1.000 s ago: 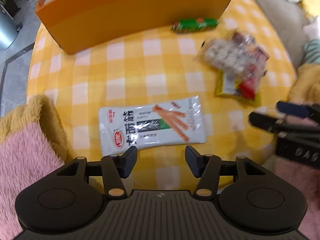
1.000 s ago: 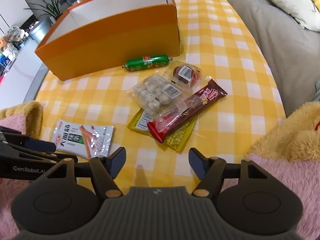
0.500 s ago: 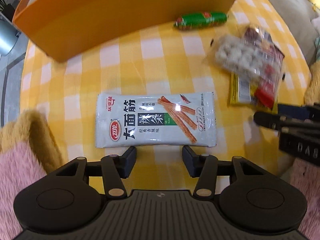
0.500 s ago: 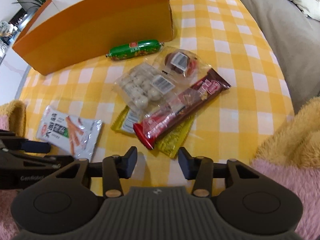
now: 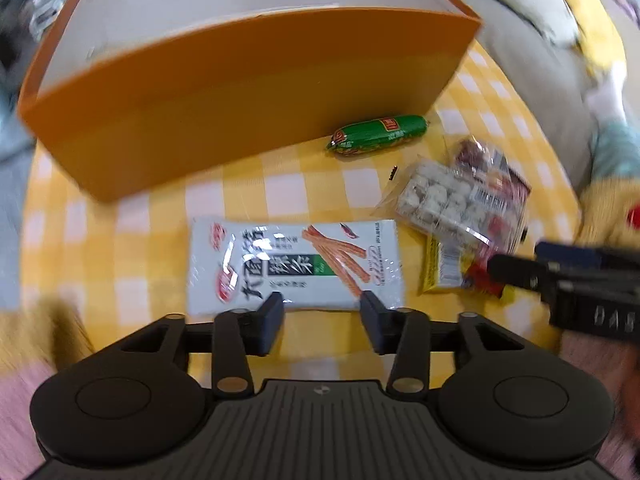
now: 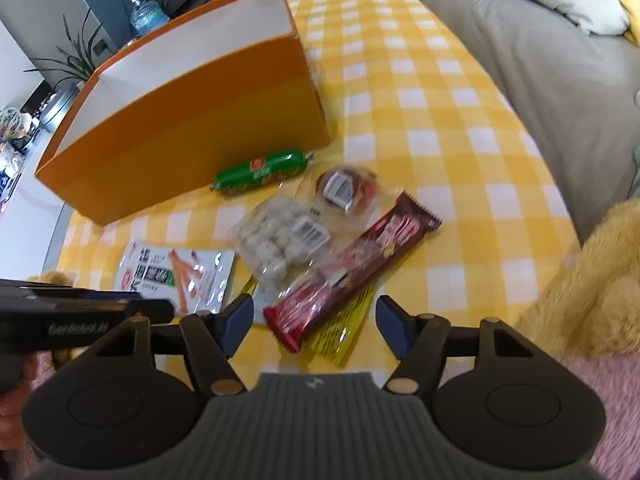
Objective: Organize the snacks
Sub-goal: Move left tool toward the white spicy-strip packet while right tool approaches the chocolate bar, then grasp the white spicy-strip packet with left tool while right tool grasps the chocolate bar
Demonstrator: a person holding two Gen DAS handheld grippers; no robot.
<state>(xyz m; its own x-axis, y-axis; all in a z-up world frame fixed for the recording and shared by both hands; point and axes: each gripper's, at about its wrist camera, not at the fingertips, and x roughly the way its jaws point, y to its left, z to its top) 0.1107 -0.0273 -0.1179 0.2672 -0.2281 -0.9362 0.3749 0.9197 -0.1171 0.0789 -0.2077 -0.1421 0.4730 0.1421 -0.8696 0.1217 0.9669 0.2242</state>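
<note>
A white spicy-strip packet (image 5: 294,266) lies flat on the yellow checked table; it also shows in the right wrist view (image 6: 176,272). My left gripper (image 5: 322,320) is open, its fingertips at the packet's near edge. My right gripper (image 6: 314,322) is open over the near end of a red-brown bar (image 6: 352,276) lying on a yellow packet (image 6: 340,330). A clear bag of white balls (image 6: 280,236), a small round cake packet (image 6: 346,188) and a green sausage (image 6: 262,172) lie beyond. An open orange box (image 6: 192,136) stands behind them.
A grey sofa (image 6: 560,64) with a pale cushion borders the table's right side. Yellow and pink fluffy fabric (image 6: 592,288) lies at the near right edge. Plants and a water bottle (image 6: 146,16) stand beyond the box.
Both grippers have moved forward and lower over the snacks. The left fingertips now reach the white packet's near edge. The right jaws have opened wider over the red-brown bar.
</note>
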